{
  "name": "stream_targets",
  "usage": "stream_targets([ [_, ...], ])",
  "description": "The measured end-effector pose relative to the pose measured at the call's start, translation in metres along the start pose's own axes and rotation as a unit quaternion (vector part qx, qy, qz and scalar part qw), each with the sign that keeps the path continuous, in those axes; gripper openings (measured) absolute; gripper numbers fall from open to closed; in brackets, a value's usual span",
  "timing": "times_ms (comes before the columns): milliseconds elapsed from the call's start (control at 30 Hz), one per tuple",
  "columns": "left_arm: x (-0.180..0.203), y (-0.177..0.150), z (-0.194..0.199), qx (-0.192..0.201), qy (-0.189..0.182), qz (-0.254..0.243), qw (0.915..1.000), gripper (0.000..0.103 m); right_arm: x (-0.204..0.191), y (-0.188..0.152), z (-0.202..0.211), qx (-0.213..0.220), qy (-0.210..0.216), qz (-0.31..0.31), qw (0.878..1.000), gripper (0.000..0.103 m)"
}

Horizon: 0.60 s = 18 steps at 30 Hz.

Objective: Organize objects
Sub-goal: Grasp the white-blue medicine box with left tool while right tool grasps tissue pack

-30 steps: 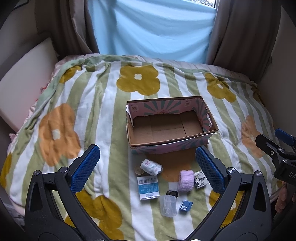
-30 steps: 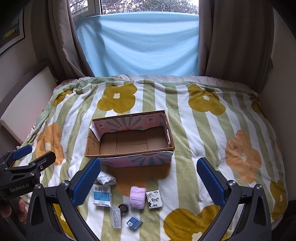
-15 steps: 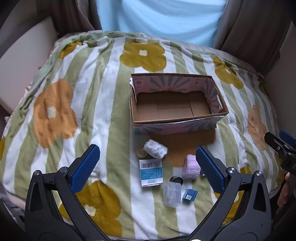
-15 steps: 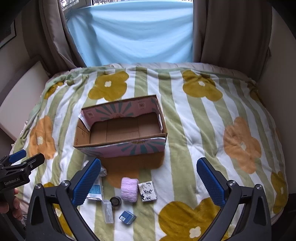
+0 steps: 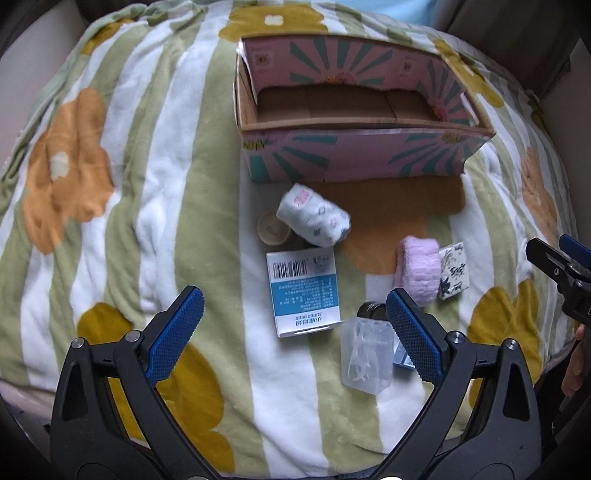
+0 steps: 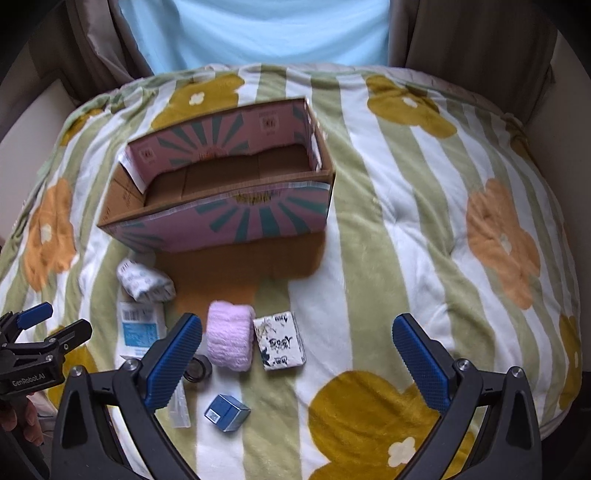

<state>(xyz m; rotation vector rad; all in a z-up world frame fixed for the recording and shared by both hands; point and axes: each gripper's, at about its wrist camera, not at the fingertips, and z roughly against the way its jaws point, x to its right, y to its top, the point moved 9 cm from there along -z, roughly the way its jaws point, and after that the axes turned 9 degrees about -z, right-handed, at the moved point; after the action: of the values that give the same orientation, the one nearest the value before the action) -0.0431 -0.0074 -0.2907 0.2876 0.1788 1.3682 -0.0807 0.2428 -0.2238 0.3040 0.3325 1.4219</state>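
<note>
An empty pink cardboard box [image 5: 354,155] [image 6: 229,221] stands on the bed. In front of it lie a white rolled sock [image 5: 314,216] [image 6: 146,280], a round tan lid [image 5: 272,229], a blue-and-white carton [image 5: 303,291] [image 6: 140,326], a pink fuzzy roll [image 5: 419,271] [image 6: 229,338], a small floral packet [image 5: 453,270] [image 6: 280,341], a clear plastic case [image 5: 365,354], a black jar [image 6: 198,369] and a small blue box [image 6: 226,412]. My left gripper [image 5: 293,332] is open above the carton. My right gripper [image 6: 297,363] is open above the floral packet.
The bed has a green-and-white striped blanket [image 6: 406,221] with yellow and orange flowers. Curtains and a light blue sheet [image 6: 280,33] hang behind it. A cream headboard panel [image 5: 22,74] is at the left. The other gripper shows at each view's edge [image 5: 561,273] [image 6: 37,350].
Both grippers have moved forward and down toward the small items; the box and objects look larger. Nothing has been taken hold of.
</note>
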Motion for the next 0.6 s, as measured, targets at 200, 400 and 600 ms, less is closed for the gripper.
stream_targets([
  [200, 0.002, -0.013, -0.045, -0.023, -0.013, 0.011, 0.9996, 0.099, 0.003, -0.027, -0.045, -0.026, -0.011, 0.012, 1.000, 0.101],
  [400, 0.010, -0.015, -0.077, -0.031, -0.016, 0.003, 0.9994, 0.098, 0.004, -0.041, -0.078, -0.038, -0.020, 0.025, 0.999, 0.099],
  [600, 0.009, -0.022, -0.103, -0.046, -0.016, 0.011, 0.9987, 0.091, 0.000, -0.051, -0.104, -0.048, -0.021, 0.041, 0.998, 0.094],
])
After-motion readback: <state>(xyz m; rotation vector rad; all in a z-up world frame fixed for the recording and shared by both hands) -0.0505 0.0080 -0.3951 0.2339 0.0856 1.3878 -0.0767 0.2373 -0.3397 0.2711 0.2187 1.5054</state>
